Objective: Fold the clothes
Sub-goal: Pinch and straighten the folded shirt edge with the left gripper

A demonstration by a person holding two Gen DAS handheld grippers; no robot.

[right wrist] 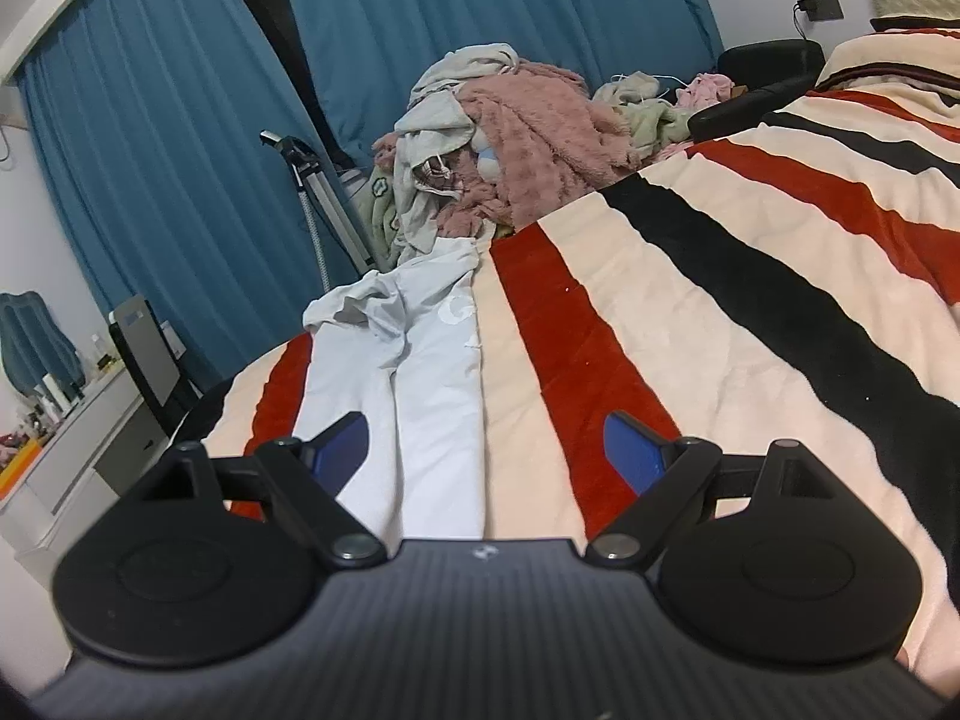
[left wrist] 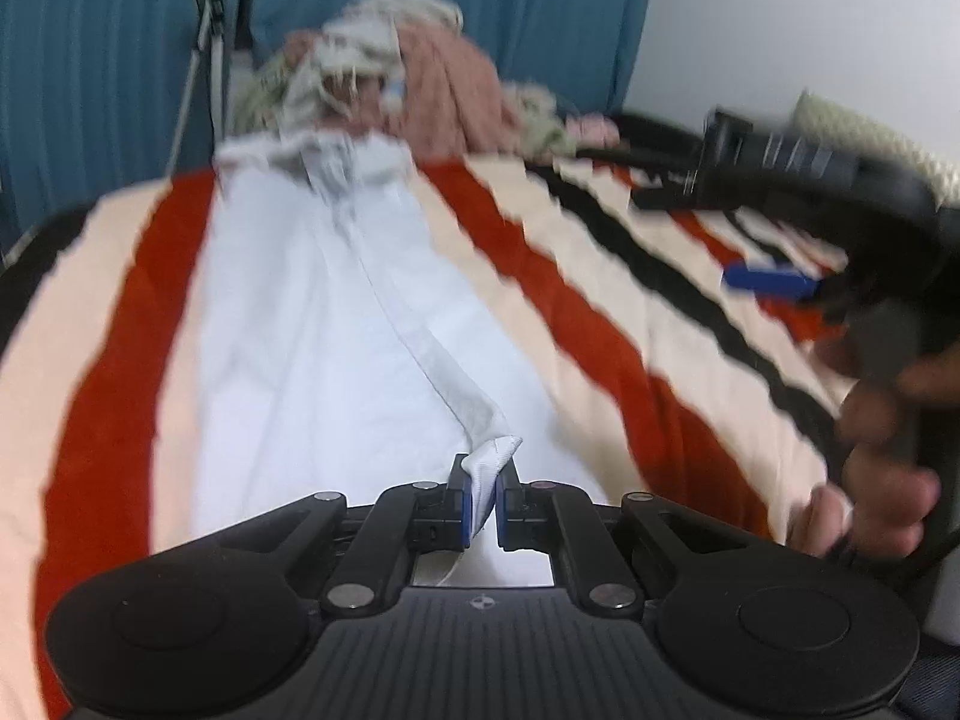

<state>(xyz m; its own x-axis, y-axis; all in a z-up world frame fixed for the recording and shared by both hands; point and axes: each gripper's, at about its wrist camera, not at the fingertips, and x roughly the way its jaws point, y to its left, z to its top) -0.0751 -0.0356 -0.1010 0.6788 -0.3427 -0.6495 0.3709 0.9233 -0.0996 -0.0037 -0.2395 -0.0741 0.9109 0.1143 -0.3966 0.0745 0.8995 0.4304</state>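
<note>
Left gripper (left wrist: 482,495) pinching hem corner of white trousers (left wrist: 312,324), jaws nearly closed on thin bite of cloth. My worry: bite slips if I pull hard, or single layer lifts and legs skew. Trousers lie lengthwise along striped blanket (left wrist: 600,300), waistband toward laundry heap (left wrist: 414,66) at far end. Left gripper low, level, aimed down trouser leg. Right gripper (right wrist: 486,450) wide open, empty, hovering above blanket just right of trousers; risk there: snagging blanket with cloth.
</note>
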